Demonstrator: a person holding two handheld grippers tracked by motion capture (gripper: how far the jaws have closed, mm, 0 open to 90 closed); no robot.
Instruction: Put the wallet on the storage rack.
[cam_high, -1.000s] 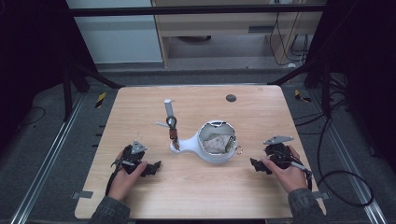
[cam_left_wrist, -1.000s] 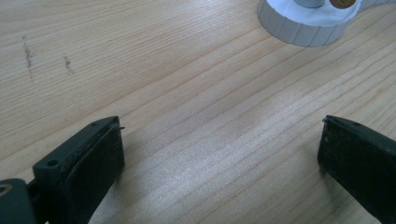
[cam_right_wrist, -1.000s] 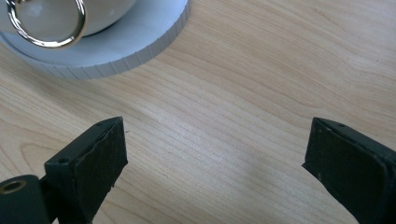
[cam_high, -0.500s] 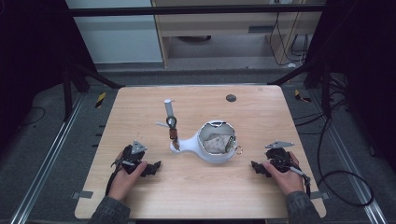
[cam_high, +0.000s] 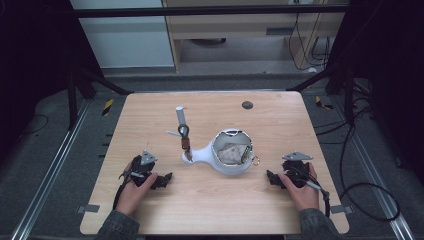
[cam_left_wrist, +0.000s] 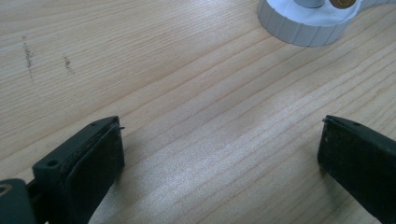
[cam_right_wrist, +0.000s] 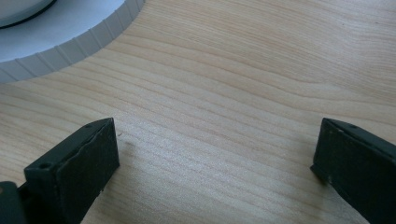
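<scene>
Resting low on the wooden surface (cam_high: 210, 200), both grippers stand released with nothing between their jaws: the left gripper (cam_high: 159, 181) lies at about 8 o'clock from the white round holder (cam_high: 226, 159), and the right gripper (cam_high: 272, 179) lies at about 4 o'clock from it, each apart from it. The jaws of the right gripper have just been opening, and only bare wood shows between them. The holder sits near the middle of the surface, with a pale crumpled thing (cam_high: 231, 152) inside it that I cannot identify, and a small ring (cam_high: 255, 161) just beside its rim at 3 o'clock. A narrow handle-like part goes out toward 9 o'clock and ends near a dark small piece (cam_high: 184, 137) and a grey upright tube (cam_high: 180, 116). I judge that the main risk is a push instead of a grip: the holder is wide and its ribbed wall (cam_right_wrist: 70, 49) is smooth plastic, so an open jaw that arrives too low or off-centre can slide it across the wood. Such a slide can knock the tube over or send the ring away. Closing on the thin rim alone may also tip the holder and spill its content.
</scene>
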